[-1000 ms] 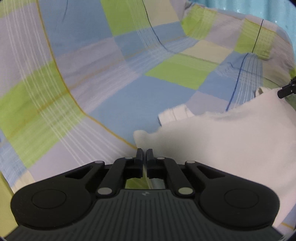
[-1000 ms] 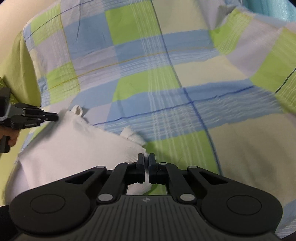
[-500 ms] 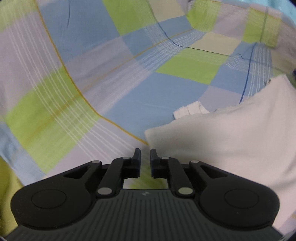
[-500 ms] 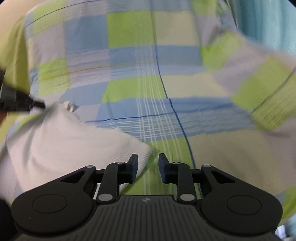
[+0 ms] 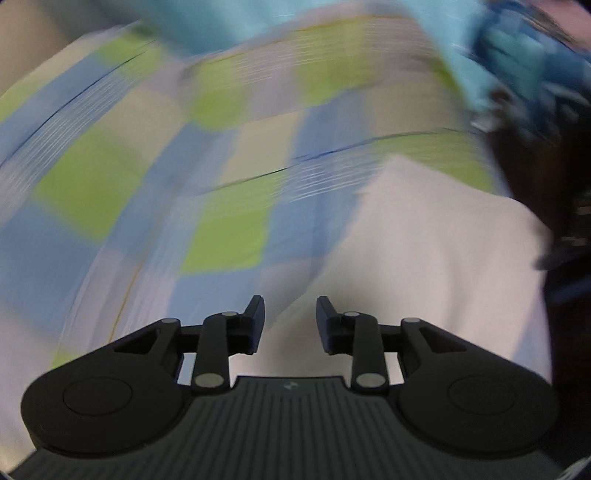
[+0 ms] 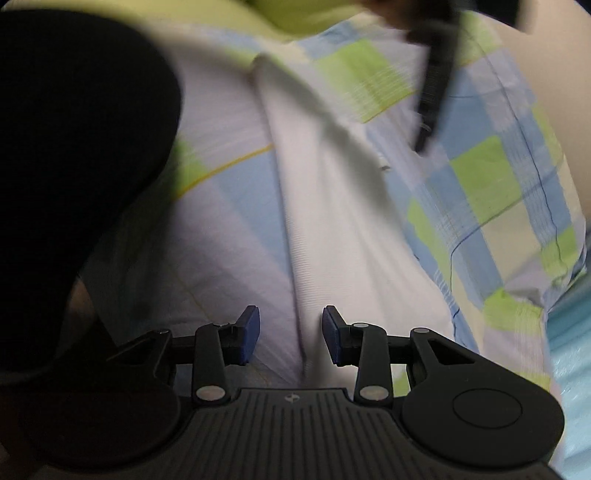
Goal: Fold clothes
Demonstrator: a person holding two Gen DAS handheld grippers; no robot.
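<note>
A white folded garment (image 5: 424,266) lies on the checked bedsheet (image 5: 147,177), filling the lower right of the blurred left wrist view. My left gripper (image 5: 290,314) is open just above its near edge, with nothing between the fingers. In the right wrist view the same white garment (image 6: 332,221) runs as a long strip up the middle. My right gripper (image 6: 290,325) is open over its near end, holding nothing. The left gripper (image 6: 432,92) shows as a dark blurred bar at the top right of that view.
The blue, green and pale checked bedsheet (image 6: 498,177) covers the whole surface. A person's dark clothing (image 6: 74,166) fills the left of the right wrist view. Light blue fabric (image 5: 332,22) lies at the far edge, and a dark shape (image 5: 561,221) stands at the right.
Both grippers went from shut on the white garment's corners to open and have let go. Both cameras have swung quickly, and the garment now lies flat on the sheet.
</note>
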